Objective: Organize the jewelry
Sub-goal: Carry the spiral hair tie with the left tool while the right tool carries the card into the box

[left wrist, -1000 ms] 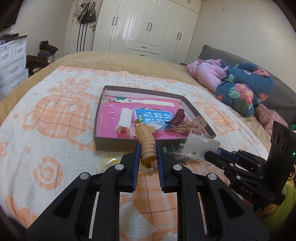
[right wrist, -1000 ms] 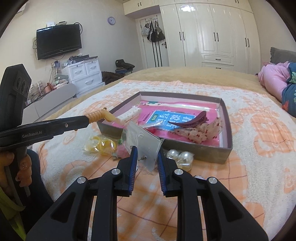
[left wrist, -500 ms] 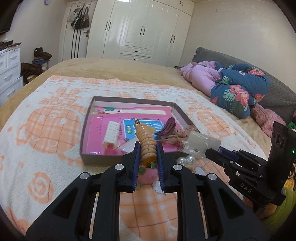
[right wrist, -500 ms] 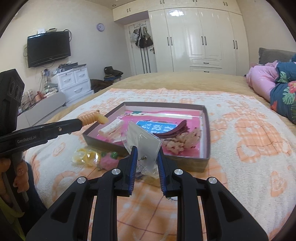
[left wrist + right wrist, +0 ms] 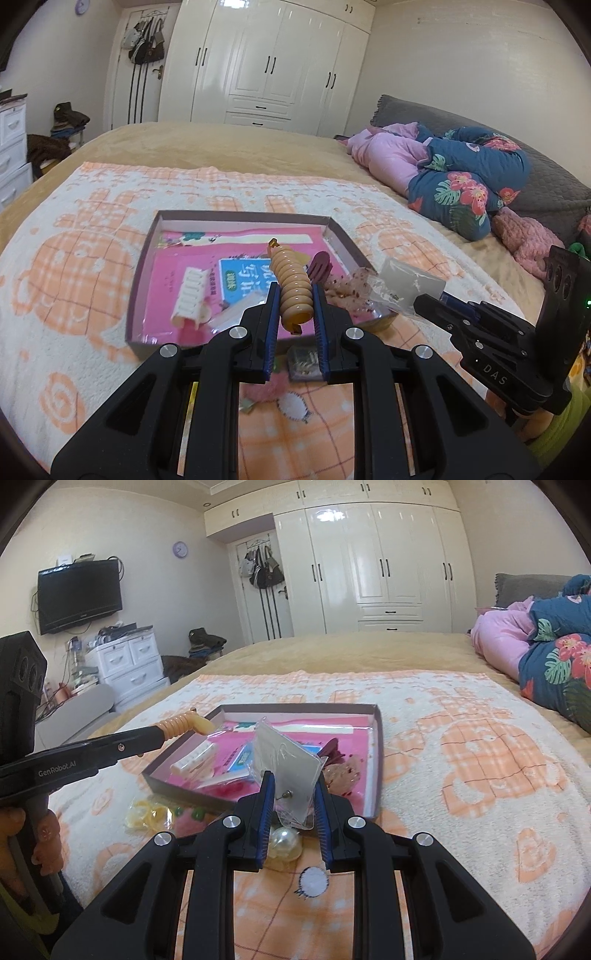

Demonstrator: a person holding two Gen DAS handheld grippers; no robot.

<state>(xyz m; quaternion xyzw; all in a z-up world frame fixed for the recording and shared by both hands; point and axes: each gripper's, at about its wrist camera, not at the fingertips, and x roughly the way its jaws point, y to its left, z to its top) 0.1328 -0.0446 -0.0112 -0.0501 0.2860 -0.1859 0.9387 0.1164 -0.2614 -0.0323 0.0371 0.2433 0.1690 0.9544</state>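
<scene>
- The left gripper (image 5: 294, 306) is clenched on a tan ribbed hair clip (image 5: 291, 286), which sticks up and forward from between its pads, over the near edge of the shallow box (image 5: 236, 216).
- The right gripper (image 5: 291, 805) grasps a clear plastic packet (image 5: 286, 760) with a grey card and a small stud earring (image 5: 286, 795) in it; the packet stands tilted above the near wall of the box.
- The box lies on an orange-and-cream patterned blanket (image 5: 92, 266) on the bed. Inside it, on a pink sheet, are a white comb-like clip (image 5: 188, 297) at the left, a blue printed card (image 5: 240, 275) in the middle, a dark red clip (image 5: 319, 267) and a speckled fabric piece (image 5: 343, 773) at the right.
- Loose on the blanket, just near of the box: a yellow item in plastic (image 5: 146, 814), green beads (image 5: 197, 814) on something pink, and two pearl-like balls (image 5: 282, 843) right under the right gripper's fingers.
- Both grippers' fingers cover much of the near blanket, so the things there show only in part; a small packet with gold bits (image 5: 303, 363) is glimpsed between the left gripper's fingers, and what it holds cannot be made out.
- A folded floral quilt (image 5: 465, 184) and a pink one (image 5: 388, 158) lie far right on the bed, well apart from the box.
- White wardrobes (image 5: 380, 561) fill the far wall; a television (image 5: 79, 594) hangs at the far left.
</scene>
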